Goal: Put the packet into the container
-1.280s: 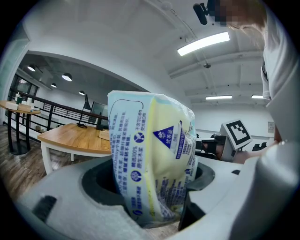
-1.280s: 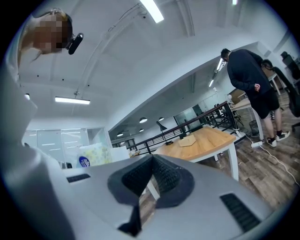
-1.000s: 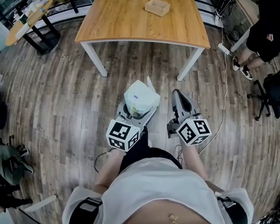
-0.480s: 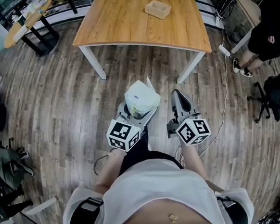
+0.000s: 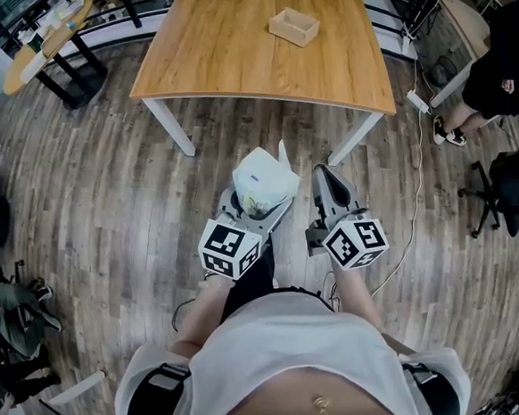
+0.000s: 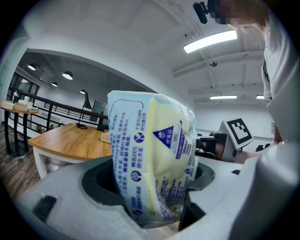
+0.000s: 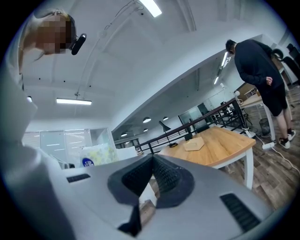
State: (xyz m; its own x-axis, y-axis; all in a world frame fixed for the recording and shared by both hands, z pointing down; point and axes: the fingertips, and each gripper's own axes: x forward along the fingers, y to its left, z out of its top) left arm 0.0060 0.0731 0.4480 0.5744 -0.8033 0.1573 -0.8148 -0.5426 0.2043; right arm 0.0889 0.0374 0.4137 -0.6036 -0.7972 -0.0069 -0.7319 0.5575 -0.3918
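Observation:
My left gripper (image 5: 260,196) is shut on a white and pale yellow packet (image 5: 263,179) with blue print, held upright at waist height over the wood floor. In the left gripper view the packet (image 6: 154,159) fills the gap between the jaws. My right gripper (image 5: 327,175) is shut with nothing in it, just right of the packet; its dark pads (image 7: 164,176) touch at the tips. The container (image 5: 294,26), a small open wooden box, sits on the wooden table (image 5: 229,52) ahead of both grippers, and appears again in the right gripper view as the container (image 7: 194,145).
A person in black (image 5: 497,49) stands at the far right beside an office chair (image 5: 499,183). A white cable (image 5: 416,181) runs across the floor by the table's right leg. A small round table (image 5: 45,40) stands at the far left.
The table has come slightly nearer and lower in the head view. Both grippers keep their pose, the packet still held in the left one.

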